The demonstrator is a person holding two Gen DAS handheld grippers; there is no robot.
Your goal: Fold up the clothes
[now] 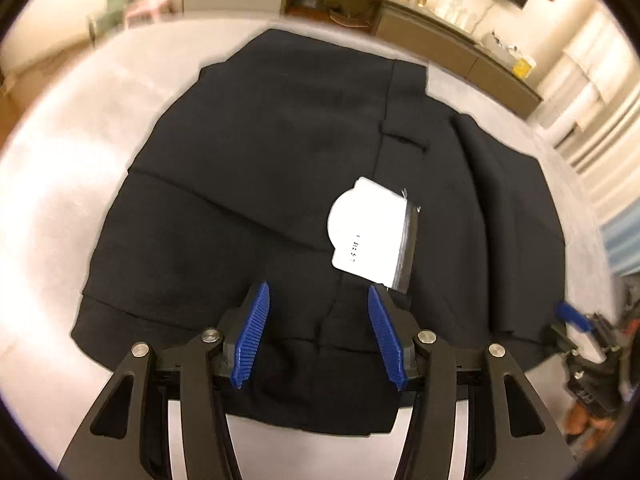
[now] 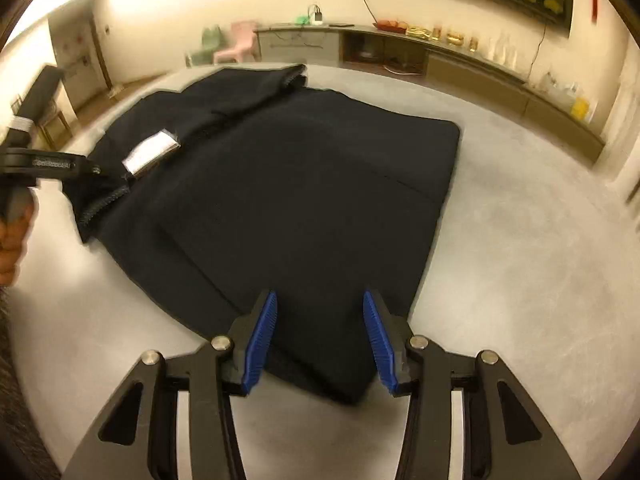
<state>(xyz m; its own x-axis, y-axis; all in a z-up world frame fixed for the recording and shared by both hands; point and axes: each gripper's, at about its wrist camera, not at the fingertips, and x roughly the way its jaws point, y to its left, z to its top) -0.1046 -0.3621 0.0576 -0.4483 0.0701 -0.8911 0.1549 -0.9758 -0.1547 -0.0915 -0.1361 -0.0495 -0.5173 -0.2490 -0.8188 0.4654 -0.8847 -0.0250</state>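
Across the middle of the grey worktop lies the black garment, already doubled over itself in thick flat layers, its near hem reaching almost to the worktop's near edge and its far end stopping short of the far edge; it looks soft, matte and fairly heavy for cloth (a fleece or sweatshirt weight, I judge), so it should drape and sag when lifted and not slide much, though stacked layers may shift apart if only the top one is pinched. The best holds seem to be the near corners and the hemmed edge, where the fabric is thickest and the seam gives the pads something to bite. Bare worktop runs wide along the right edge and the near right corner, leaving good room to swing a fold that way; the left side has a narrower margin.

The left gripper hovers over the near hem with its jaws apart, holding nothing; the right gripper hangs over the near right corner of the garment, jaws likewise spread and empty.

A white tag rests on the cloth just beyond the left gripper; it is stiff card, loose enough to flap, and best tucked inside a fold.
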